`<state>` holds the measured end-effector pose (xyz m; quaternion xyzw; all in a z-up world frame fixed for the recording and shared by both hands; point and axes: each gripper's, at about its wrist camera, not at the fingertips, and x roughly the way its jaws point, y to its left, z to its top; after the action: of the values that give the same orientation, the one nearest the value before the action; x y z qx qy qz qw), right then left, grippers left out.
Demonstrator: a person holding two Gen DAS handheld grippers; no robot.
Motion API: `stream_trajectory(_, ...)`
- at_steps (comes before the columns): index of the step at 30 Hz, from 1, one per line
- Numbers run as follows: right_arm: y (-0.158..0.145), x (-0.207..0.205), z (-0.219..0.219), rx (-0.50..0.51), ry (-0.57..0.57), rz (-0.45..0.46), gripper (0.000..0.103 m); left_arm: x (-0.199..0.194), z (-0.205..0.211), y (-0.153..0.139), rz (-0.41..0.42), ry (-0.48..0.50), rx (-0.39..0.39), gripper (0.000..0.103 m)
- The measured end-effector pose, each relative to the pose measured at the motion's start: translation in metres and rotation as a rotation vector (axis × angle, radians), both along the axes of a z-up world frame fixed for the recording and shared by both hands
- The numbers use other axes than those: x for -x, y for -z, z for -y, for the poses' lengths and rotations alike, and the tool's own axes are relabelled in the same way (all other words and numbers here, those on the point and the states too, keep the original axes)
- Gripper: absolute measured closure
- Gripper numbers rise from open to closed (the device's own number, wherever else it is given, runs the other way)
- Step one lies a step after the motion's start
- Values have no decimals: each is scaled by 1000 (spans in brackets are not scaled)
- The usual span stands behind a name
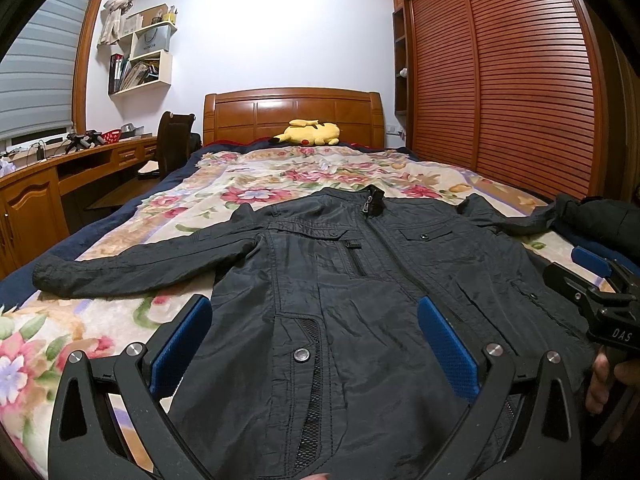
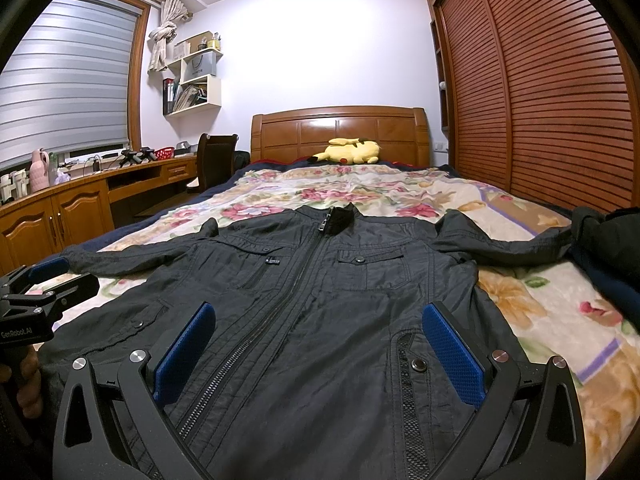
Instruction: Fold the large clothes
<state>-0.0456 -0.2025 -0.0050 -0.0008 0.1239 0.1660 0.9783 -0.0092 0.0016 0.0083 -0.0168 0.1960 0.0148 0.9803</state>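
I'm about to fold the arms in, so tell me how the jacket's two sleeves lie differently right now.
The left sleeve lies straight out and flat on the blanket, cuff free. The right sleeve is creased, and its end runs into the dark clothes pile, cuff hidden. Both are black and unfolded.

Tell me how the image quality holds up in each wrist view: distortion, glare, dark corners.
Left wrist view: strong fisheye bending, the wardrobe doors bow outward, corners vignette to black, the jacket is sharp. Right wrist view: same barrel distortion, the blind curves, ceiling spots throw a bright wash on the back wall, and the headboard shows mild glare.
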Motion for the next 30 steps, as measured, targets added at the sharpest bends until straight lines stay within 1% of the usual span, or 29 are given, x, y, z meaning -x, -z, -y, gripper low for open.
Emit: stream_trajectory(30, 3, 1, -4, 8, -9, -2, 0, 1, -3, -1, -5, -6, -4, 0)
